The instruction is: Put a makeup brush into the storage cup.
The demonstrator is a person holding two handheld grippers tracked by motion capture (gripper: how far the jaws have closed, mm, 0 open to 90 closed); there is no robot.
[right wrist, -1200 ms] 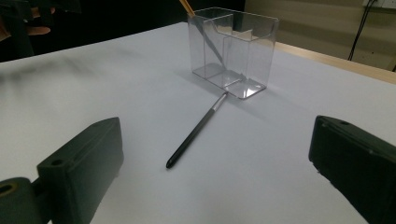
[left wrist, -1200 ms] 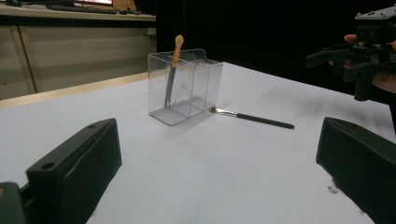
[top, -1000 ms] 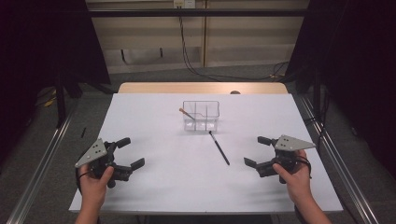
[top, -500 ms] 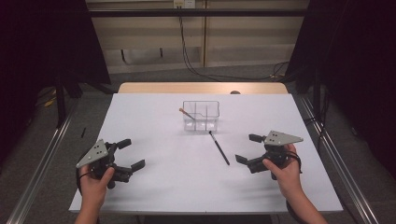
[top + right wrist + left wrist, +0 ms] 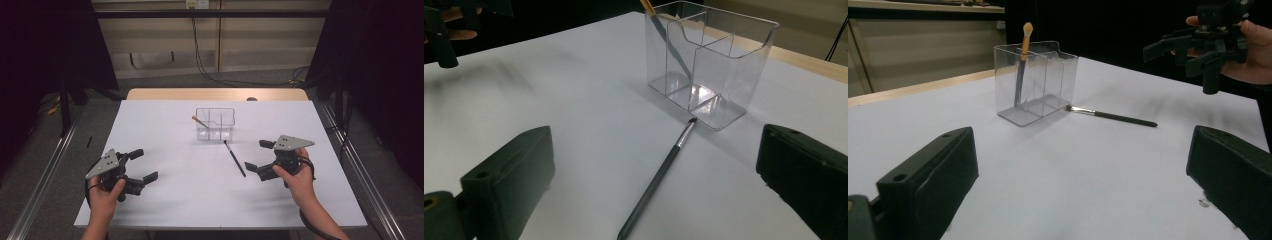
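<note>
The right gripper (image 5: 256, 156) is held just above the table with its jaws spread wide and nothing between them, and the black brush (image 5: 234, 158) lies flat on the white surface just beside it, its bristle tip touching the foot of the clear organizer (image 5: 215, 123). In the right gripper view that brush (image 5: 657, 177) runs up between the two jaws toward the organizer (image 5: 709, 60), whose compartments stand open at the top. A second brush with a pale orange head (image 5: 1023, 60) leans upright in one end compartment. The left gripper (image 5: 141, 164) sits well apart near the table's front left corner, jaws also wide and holding nothing. The white tabletop (image 5: 165, 125) is a plain sheet, with a strip of bare wood (image 5: 215, 94) at the far edge. Around it lie grey floor, metal rails (image 5: 45, 170) along both sides, dark curtains, and cables (image 5: 210, 60) hanging down a pale back wall.
</note>
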